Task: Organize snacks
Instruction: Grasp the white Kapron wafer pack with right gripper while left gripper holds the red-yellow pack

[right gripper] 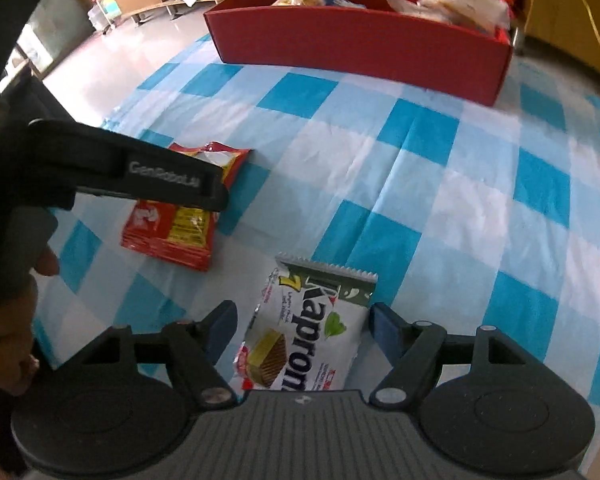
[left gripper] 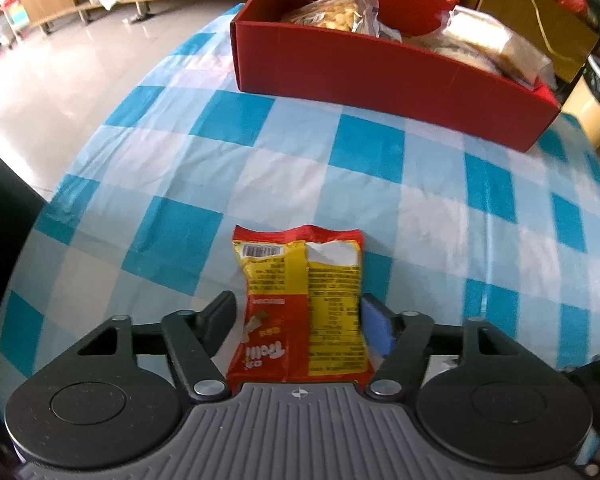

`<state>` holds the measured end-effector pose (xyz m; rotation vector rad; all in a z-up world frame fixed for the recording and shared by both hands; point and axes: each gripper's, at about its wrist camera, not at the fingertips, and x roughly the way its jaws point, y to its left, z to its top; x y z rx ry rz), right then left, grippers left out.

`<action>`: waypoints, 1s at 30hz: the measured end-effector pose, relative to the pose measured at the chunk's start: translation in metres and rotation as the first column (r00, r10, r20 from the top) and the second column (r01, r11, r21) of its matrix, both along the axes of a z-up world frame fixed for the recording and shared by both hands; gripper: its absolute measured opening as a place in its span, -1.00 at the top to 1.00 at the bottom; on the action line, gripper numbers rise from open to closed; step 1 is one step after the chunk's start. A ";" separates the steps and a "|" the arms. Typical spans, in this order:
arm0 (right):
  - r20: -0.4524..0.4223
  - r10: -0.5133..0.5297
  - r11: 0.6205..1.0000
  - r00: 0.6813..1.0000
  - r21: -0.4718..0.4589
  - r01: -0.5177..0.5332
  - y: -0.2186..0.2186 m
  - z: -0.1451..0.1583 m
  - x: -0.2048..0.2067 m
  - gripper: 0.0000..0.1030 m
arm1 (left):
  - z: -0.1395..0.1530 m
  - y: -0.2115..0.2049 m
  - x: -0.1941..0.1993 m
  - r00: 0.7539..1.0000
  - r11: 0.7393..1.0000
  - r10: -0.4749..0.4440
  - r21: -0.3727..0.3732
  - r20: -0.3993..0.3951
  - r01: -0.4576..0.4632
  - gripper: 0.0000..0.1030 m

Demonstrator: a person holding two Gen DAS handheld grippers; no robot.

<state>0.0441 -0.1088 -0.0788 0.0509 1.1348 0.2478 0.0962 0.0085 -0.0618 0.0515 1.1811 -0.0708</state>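
Left gripper (left gripper: 298, 322): fingers spread wide, straddling the red-and-yellow gummy packet (left gripper: 300, 304), apparently not yet squeezing it.
Right gripper (right gripper: 302, 326): fingers released either side of the white wafer packet (right gripper: 308, 332).
Both packets: flat on the near bench (left gripper: 380, 184).
Red box (left gripper: 380, 76): far side, already holding several clear snack bags (left gripper: 336, 10).
Left to do: seemingly these two packets.

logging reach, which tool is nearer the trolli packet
Left. The left tool straddles the Trolli packet, open. The right tool straddles the wafer packet beside it.
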 end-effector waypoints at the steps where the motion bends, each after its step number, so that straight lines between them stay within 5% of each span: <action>1: 0.006 -0.003 1.000 1.000 0.005 0.003 -0.001 -0.001 -0.001 -0.52 | -0.003 -0.001 0.000 1.000 1.000 -0.003 0.006 -0.004 0.003 -0.51; 5: 0.009 0.021 0.999 1.000 0.025 -0.021 -0.002 -0.004 0.000 -1.00 | -0.007 -0.002 -0.001 1.000 1.000 -0.006 0.027 0.005 0.006 -0.68; 11: -0.008 0.136 0.979 0.991 -0.153 -0.136 0.029 -0.013 -0.003 -1.00 | -0.012 0.003 0.001 1.000 0.999 0.016 0.035 0.004 -0.016 -0.91; 18: 0.112 0.137 0.984 0.984 -0.132 -0.122 0.027 -0.016 -0.004 -1.00 | -0.014 -0.002 0.001 1.000 0.997 0.004 0.075 0.020 -0.006 -1.00; 21: 0.077 0.120 0.986 0.990 -0.123 -0.110 0.024 -0.014 0.003 -1.00 | -0.013 -0.001 0.000 1.000 0.997 -0.003 0.075 0.025 0.001 -1.00; 23: 0.077 0.117 0.986 0.990 -0.125 -0.107 0.022 -0.014 0.002 -0.89 | -0.014 0.001 0.000 1.000 0.998 0.001 0.065 0.022 -0.002 -1.00; 27: 0.098 0.116 0.988 0.988 -0.117 -0.104 0.011 -0.006 -0.005 -0.31 | -0.014 0.002 0.000 1.000 0.998 -0.004 0.060 0.022 0.002 -1.00; 30: 0.101 0.113 0.987 0.989 -0.125 -0.100 0.003 -0.004 -0.011 -0.26 | -0.014 0.002 0.001 1.000 0.998 0.002 0.056 0.021 -0.003 -1.00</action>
